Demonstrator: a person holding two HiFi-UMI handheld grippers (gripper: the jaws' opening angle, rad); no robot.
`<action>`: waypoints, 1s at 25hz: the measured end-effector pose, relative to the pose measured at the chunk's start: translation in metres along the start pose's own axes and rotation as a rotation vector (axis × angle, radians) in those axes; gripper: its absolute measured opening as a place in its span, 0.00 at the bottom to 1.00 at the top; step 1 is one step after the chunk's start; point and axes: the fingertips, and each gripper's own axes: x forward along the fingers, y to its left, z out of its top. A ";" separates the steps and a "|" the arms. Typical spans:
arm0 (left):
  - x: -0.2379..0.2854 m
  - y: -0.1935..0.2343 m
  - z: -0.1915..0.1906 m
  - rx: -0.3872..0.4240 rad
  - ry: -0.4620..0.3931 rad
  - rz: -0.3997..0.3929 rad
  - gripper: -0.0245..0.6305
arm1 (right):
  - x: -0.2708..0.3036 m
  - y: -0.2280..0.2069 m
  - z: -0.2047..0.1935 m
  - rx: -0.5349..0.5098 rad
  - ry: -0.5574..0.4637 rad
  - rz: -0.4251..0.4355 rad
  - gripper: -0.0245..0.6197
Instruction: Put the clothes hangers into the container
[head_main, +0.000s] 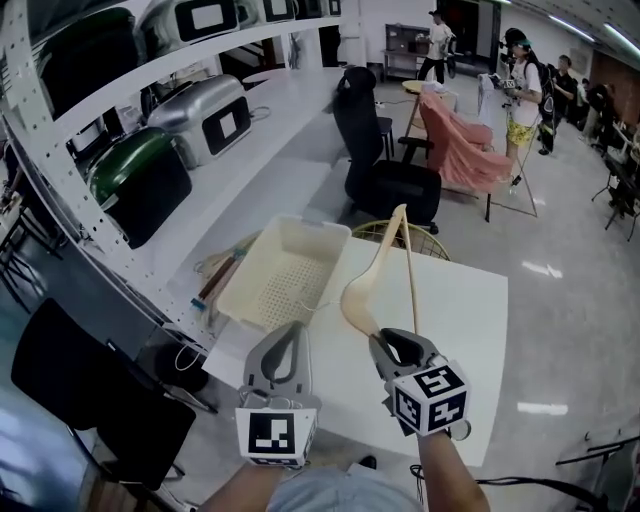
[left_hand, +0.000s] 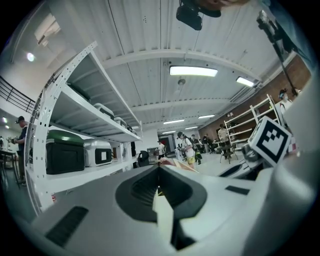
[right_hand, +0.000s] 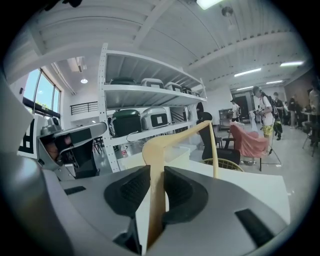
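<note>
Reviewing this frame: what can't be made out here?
- Hanger near end: head view, buried inside the right gripper.
- Items left of the container: head view, too small.
- Yellow wire frame: head view, lower part behind the table edge.

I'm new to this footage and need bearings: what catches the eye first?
A pale wooden hanger clamped in the right gripper sticks up over the white table. Left of it sits a cream perforated container; the left gripper is shut and empty.
</note>
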 end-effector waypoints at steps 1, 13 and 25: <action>0.002 0.006 -0.003 -0.003 -0.001 -0.003 0.05 | 0.006 0.003 0.002 -0.003 0.000 -0.003 0.18; 0.061 0.110 -0.037 -0.035 -0.019 -0.173 0.05 | 0.103 0.031 0.013 0.054 0.029 -0.174 0.18; 0.110 0.182 -0.035 -0.092 -0.084 -0.381 0.05 | 0.172 0.060 0.067 0.080 -0.015 -0.342 0.18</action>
